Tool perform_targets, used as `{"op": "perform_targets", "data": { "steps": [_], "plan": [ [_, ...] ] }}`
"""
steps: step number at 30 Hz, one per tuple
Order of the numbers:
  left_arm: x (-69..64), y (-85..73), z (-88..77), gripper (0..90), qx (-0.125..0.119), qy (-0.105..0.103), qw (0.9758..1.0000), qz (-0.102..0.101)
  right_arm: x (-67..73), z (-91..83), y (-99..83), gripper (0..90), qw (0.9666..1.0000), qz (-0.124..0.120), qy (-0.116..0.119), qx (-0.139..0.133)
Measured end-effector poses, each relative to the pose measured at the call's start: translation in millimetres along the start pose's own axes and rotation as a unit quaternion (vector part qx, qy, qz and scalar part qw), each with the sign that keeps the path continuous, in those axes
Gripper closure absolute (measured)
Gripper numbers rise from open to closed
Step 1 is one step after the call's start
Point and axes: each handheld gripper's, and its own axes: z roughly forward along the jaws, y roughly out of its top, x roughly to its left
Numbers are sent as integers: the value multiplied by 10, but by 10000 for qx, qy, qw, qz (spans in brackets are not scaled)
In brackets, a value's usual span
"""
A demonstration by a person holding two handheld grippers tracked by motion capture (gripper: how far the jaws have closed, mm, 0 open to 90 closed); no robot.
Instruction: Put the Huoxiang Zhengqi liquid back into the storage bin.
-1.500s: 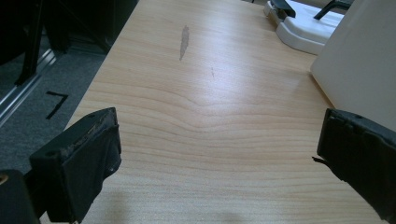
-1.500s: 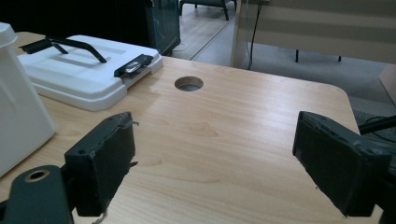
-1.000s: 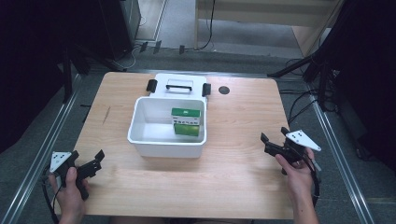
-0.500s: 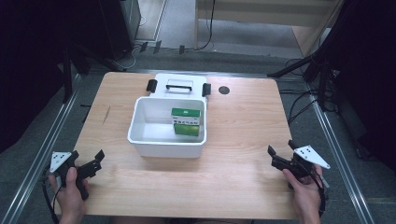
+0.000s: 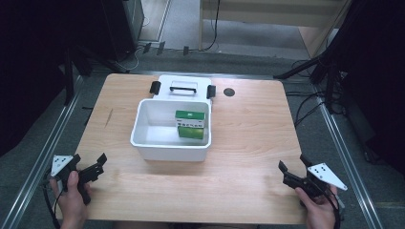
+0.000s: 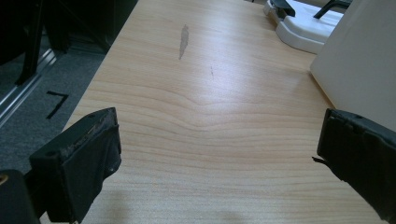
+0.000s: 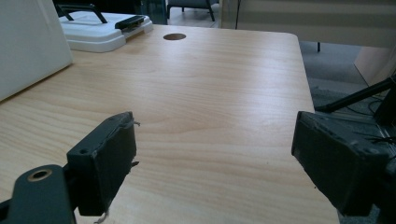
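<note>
- Bin (image 5: 143, 143) sits mid tabletop (image 5: 248, 143), open top; green box (image 5: 191, 125) inside, against its right wall, nearer far side.
- Lid (image 5: 183, 86) lies flat behind bin, touching far rim; handle up.
- Left tool (image 5: 98, 164): near-left corner, jaws apart, empty, low over the wood. Bin lies fwd and to its right.
- Right tool (image 5: 286, 172): near-right corner, jaws apart, empty. Bin lies fwd and to its left, well apart.
- Box long axis runs approx. left-right across tabletop; sits on right half of bin.
- Judgement: right tool likely better placed for box; either must clear near rim and come down from above.
</note>
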Motion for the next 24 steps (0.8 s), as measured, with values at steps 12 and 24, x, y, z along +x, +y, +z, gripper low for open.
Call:
{"op": "perform_targets", "data": {
  "steps": [12, 24],
  "plan": [
    [4, 0, -1, 1, 3, -25, 10000, -20, 22, -198, -139, 152, 10000, -15, -7, 63],
    [8, 2, 5, 1, 15, -21, 10000, -25, 25, -223, -146, 161, 9998, -46, 128, 118]
  ]
}}
